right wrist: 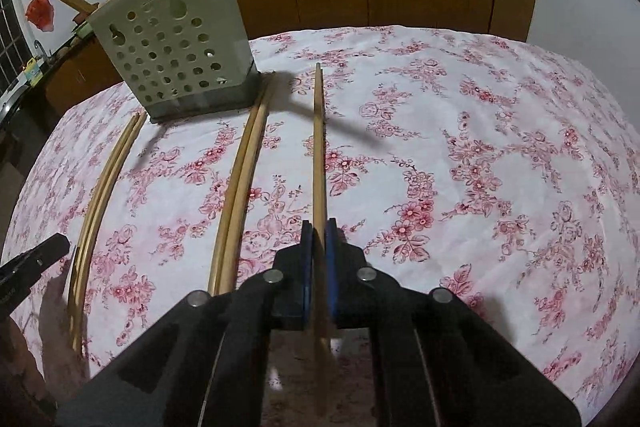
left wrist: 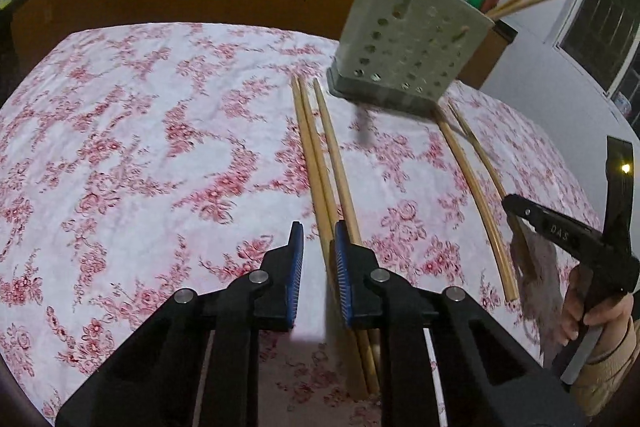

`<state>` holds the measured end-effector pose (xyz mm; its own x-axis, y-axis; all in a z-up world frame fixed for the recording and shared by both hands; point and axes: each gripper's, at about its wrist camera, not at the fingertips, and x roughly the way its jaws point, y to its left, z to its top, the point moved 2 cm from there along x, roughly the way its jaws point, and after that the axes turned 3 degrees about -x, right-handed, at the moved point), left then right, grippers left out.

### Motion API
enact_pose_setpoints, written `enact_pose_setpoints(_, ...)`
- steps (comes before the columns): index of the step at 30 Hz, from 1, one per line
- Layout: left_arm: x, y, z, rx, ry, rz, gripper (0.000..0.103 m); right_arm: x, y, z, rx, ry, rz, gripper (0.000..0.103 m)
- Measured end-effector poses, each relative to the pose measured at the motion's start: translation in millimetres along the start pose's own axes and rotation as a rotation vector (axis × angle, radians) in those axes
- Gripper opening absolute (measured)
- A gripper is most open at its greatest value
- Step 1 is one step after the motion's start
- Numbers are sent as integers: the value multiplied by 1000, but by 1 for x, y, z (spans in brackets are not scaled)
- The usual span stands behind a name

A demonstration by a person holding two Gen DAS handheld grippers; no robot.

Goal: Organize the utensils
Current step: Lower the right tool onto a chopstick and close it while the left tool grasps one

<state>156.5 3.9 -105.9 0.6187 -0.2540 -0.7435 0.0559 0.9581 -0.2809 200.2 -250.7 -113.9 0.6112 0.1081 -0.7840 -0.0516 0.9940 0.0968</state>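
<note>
Wooden chopstick (right wrist: pixel 319 147) is clamped by the right gripper (right wrist: pixel 319 227) in front of the perforated holder (right wrist: pixel 176 43), while the left gripper (left wrist: pixel 319 235) is held parted over chopsticks (left wrist: pixel 316 163).

letters "das" readable on black body of right gripper (left wrist: pixel 568 231); no other text legible
</note>
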Motion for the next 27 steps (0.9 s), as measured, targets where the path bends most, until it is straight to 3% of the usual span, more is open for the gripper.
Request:
enact_pose_setpoints(17, 11, -9, 0, 60, 31, 99, 13, -4, 3, -7, -29, -10, -25, 12)
enact_pose_setpoints(19, 13, -8, 1, 61, 31, 104, 9, -3, 9, -7, -46, -12, -9, 12)
enact_pose_setpoints(22, 14, -1, 7, 44, 28, 113, 8, -2, 17, -6, -83, -15, -4, 10)
enact_pose_setpoints(27, 15, 24, 20, -19, 8, 150, 8, 1, 7, -1, -59, -37, -71, 8)
